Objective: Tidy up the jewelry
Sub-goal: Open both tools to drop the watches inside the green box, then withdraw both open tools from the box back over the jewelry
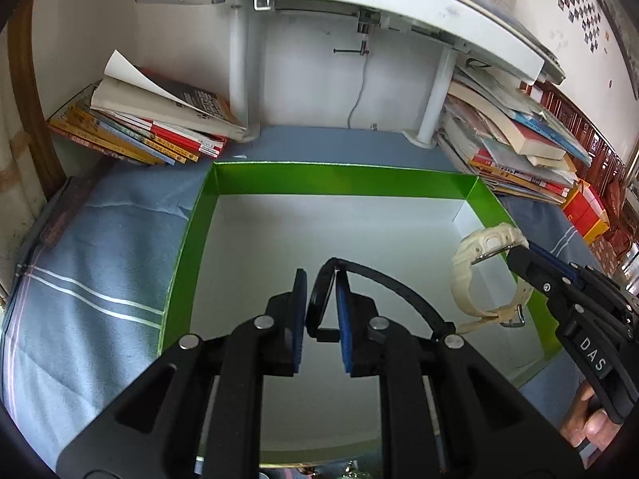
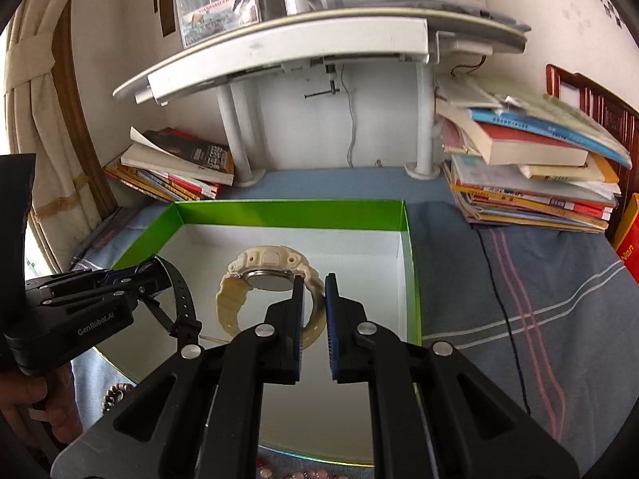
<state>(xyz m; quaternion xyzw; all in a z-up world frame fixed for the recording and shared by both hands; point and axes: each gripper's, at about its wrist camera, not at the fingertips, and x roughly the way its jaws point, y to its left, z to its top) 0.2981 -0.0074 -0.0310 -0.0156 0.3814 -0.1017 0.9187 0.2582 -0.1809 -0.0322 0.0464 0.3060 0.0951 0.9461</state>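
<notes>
Across the blue striped bedspread lay a big green-walled box with a white floor, open at the top. Behind it, at twelve o'clock, stood a white shelf unit on round posts. Stacks of books sat at ten o'clock and at two o'clock from the box.

Over the box's white floor both grippers were held by a person's hands. The left gripper had its blue pads pinched on the round case of a black wristwatch, whose strap curved away toward three o'clock. The right gripper came in from the four o'clock side of the box, its fingers clamped on the band of a cream plastic wristwatch, whose metal case back faced the camera and whose loose strap end with a metal buckle hung downward. Both watches hung clear above the box floor.

A string of beads lay on the cloth at seven o'clock, just outside the box.
</notes>
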